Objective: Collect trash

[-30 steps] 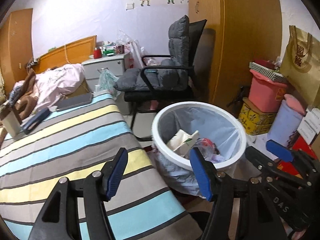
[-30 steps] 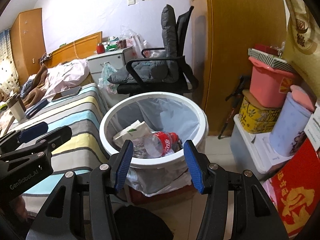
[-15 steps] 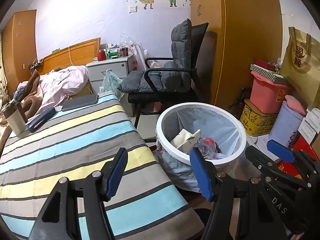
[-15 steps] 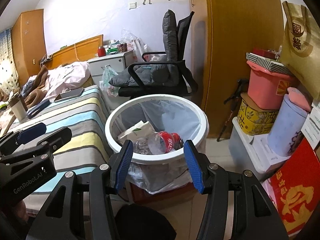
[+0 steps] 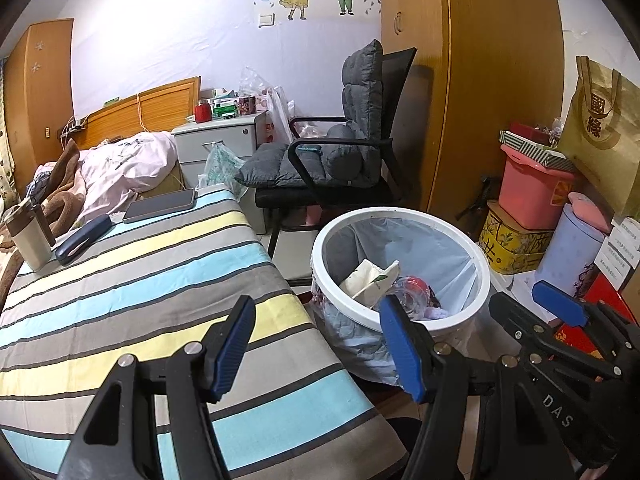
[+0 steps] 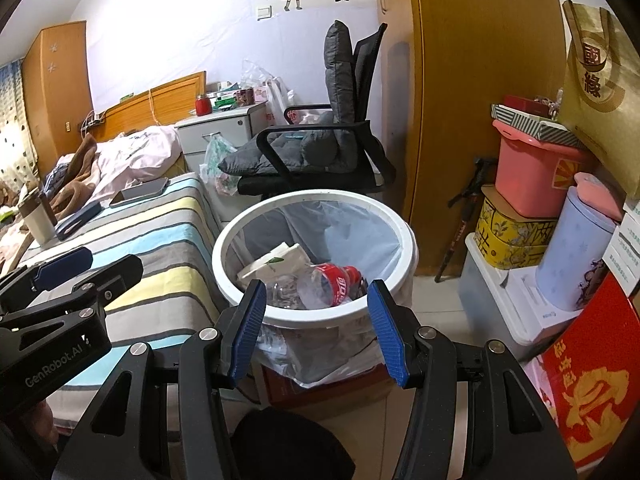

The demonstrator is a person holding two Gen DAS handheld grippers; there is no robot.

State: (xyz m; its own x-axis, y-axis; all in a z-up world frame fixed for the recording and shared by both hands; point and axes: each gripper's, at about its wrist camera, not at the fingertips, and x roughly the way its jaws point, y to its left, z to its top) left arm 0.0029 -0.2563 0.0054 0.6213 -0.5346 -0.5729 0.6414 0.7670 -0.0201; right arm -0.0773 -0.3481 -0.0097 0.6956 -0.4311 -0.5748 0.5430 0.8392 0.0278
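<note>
Left gripper (image 5: 320,344) jaws apart, empty, over the foot corner of the striped bed (image 5: 132,288). Right gripper (image 6: 316,328) jaws apart, empty, near the rim of the round white plastic-lined trash bin (image 6: 404,236). Inside the bin: crushed red-label plastic bottle (image 6: 336,278), white paper carton (image 6: 276,262).

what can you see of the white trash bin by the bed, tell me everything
The trash bin is round, white and looks like plastic, lined with a pale blue-grey bag that folds over the rim and hangs bunched down its outside. It stands upright on the floor, close beside the striped bed and in front of the black chair. It is partly full: a crumpled white carton, a clear plastic bottle with a red label and other clear wrapping. Neither gripper touches it.
</note>
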